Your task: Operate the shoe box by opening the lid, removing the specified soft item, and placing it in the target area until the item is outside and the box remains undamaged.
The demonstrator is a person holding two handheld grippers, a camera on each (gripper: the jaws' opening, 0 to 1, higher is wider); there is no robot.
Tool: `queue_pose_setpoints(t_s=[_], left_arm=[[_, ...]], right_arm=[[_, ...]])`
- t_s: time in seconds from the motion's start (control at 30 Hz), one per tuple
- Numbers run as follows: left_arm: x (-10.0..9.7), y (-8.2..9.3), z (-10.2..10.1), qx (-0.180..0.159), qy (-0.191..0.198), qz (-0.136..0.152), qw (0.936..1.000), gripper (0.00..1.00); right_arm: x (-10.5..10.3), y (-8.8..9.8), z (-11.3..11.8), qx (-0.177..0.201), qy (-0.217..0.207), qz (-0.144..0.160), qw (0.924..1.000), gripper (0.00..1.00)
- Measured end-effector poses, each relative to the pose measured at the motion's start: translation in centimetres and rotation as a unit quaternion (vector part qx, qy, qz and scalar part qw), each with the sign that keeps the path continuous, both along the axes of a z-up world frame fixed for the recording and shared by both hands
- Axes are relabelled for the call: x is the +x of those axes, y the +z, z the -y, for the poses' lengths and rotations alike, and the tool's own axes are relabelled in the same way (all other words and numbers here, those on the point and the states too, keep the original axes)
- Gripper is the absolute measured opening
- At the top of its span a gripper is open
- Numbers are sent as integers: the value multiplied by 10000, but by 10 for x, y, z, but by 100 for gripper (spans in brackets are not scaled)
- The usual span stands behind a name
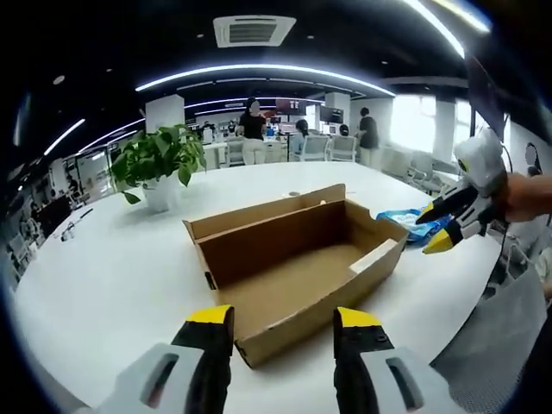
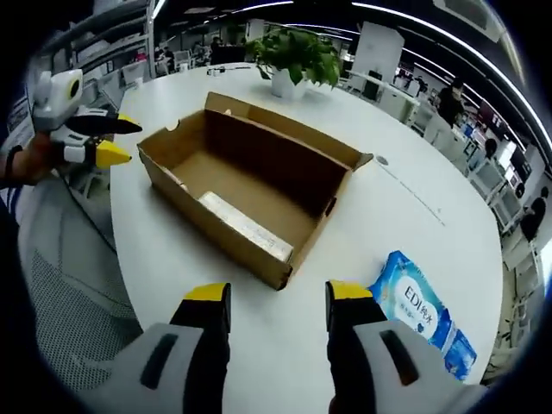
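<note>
Shoe box [image 2: 250, 185] sits open and looks emptied; blue tissue pack [image 2: 423, 312] lies on the table [image 2: 414, 216] at four o'clock, both grippers [image 1: 285, 323] [image 2: 278, 297] spread, job seemingly done

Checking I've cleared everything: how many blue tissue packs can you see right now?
1. The blue tissue pack lies on the white table, outside the open shoe box, near the right gripper. The box interior looks empty, though its near wall hides a strip.
</note>
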State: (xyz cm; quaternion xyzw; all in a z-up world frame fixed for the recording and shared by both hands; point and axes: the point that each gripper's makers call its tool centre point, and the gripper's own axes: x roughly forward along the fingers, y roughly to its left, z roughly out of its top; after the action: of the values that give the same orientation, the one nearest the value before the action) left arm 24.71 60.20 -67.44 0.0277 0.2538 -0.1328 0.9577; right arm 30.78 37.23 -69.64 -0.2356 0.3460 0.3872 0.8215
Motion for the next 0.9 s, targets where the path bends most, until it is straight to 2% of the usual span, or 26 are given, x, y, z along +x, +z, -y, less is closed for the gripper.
queue_pose_setpoints(t_s=[0.27,0.57,0.77,0.9], left_arm=[[0,1,-3,-169,110,-2,9998,46],[0,0,5,-166,-89,-21,9998,48],[-1,0,5,-172,-90,-20,9998,47],[-1,1,7,-126,-148,-6,9998,47]], right_arm=[[-7,1,-17,27,360,-35,9993,39],[-19,-4,-29,101,506,-151,9986,39],[-15,4,-44,300,553,-176,9979,38],[-3,9,-53,311,636,-162,9974,38]])
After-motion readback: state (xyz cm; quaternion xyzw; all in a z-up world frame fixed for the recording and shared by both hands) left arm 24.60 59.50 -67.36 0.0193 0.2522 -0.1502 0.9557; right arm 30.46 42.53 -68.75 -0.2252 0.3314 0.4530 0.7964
